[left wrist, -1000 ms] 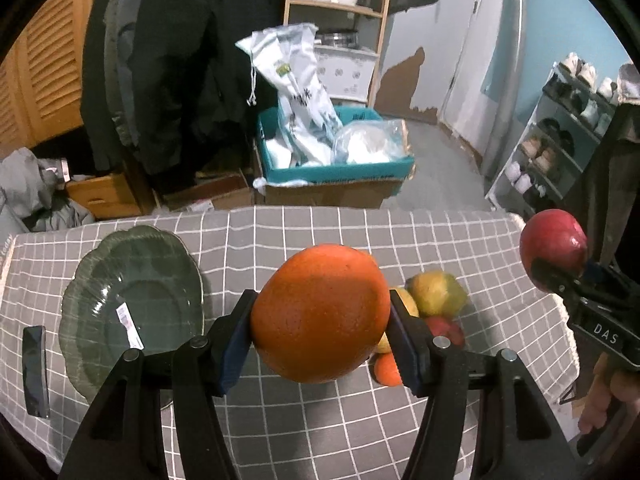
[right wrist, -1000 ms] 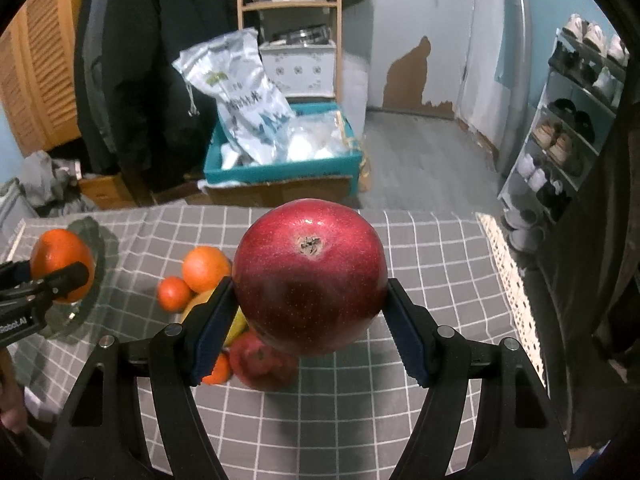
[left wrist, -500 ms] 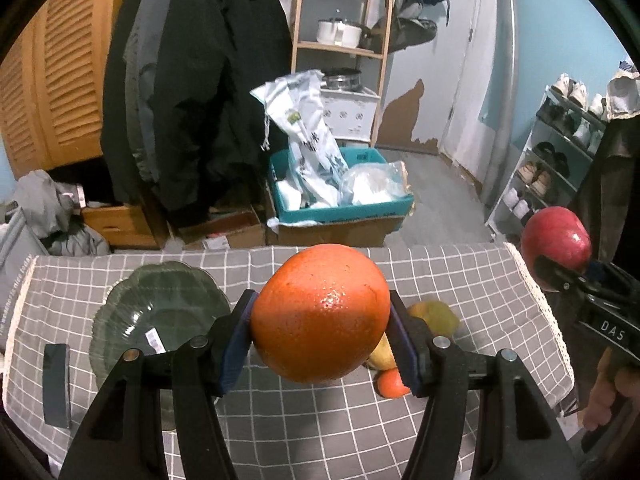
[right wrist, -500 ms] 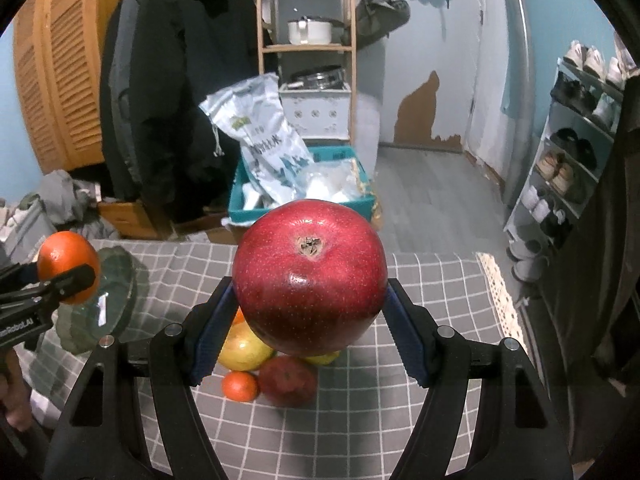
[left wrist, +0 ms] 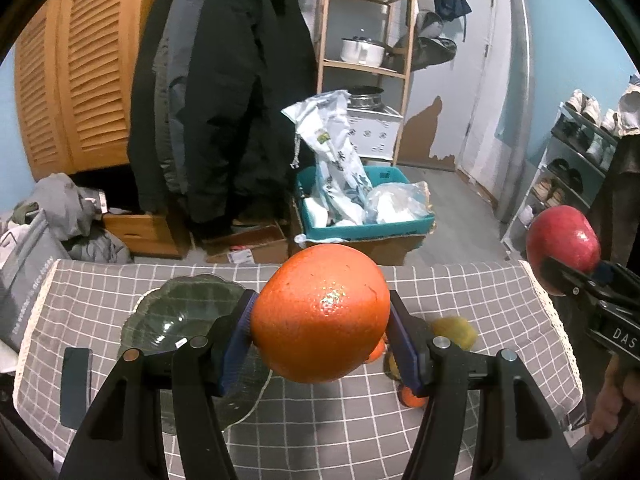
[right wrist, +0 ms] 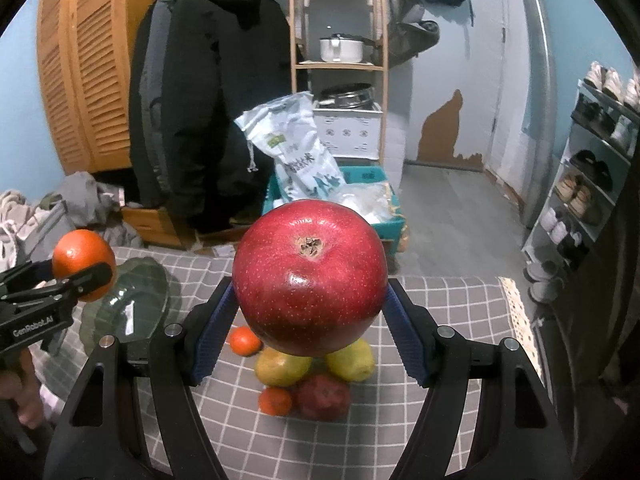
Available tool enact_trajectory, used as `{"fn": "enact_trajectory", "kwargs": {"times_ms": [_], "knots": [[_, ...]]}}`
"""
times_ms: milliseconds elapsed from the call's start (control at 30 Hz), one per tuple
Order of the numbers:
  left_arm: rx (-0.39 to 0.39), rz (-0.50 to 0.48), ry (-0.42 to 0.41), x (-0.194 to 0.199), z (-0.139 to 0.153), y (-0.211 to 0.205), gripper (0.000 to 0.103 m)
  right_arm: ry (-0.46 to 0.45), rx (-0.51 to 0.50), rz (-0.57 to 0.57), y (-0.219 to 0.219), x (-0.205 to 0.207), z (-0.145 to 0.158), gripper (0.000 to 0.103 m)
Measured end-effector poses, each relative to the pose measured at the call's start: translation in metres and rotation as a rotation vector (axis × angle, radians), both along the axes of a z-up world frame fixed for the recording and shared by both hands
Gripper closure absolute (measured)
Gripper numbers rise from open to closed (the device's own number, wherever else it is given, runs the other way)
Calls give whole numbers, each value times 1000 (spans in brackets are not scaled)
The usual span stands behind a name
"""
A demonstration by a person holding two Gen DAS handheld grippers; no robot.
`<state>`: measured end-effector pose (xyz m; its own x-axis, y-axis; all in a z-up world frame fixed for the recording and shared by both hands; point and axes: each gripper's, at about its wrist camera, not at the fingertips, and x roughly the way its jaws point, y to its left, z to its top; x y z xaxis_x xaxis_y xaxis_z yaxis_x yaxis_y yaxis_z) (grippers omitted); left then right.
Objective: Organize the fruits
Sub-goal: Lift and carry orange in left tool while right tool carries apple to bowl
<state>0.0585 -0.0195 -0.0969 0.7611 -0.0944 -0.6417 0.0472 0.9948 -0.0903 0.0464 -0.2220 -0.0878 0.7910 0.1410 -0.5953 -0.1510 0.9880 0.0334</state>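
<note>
the left gripper [left wrist: 320, 316] has its blue-padded jaws pressed on either side of a large round orange [left wrist: 320, 314], and the right gripper [right wrist: 310, 292] clamps a big glossy red apple [right wrist: 310, 280] the same way, each fruit held in the air above the grey checked tablecloth [left wrist: 460, 296]. this looks like the carry step of sorting: a dark green scalloped glass bowl [left wrist: 168, 312] sits empty to the left, while the loose pile of small oranges, yellow pears and a red apple [right wrist: 316, 376] lies on the cloth below the right gripper. next, judging by the layout, each fruit wants lowering into the bowl one at a time, the jaws parting only once it rests on the glass so it cannot roll off.
</note>
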Motion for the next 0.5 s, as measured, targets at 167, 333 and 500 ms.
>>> {"fn": "enact_trajectory", "kwargs": {"times_ms": [167, 333, 500], "knots": [[5, 35, -7, -2, 3, 14, 39, -2, 0, 28, 18, 6, 3, 30], [-1, 72, 2, 0, 1, 33, 39, 7, 2, 58, 36, 14, 2, 30], [6, 114, 7, 0, -2, 53, 39, 17, 1, 91, 57, 21, 1, 30]]}}
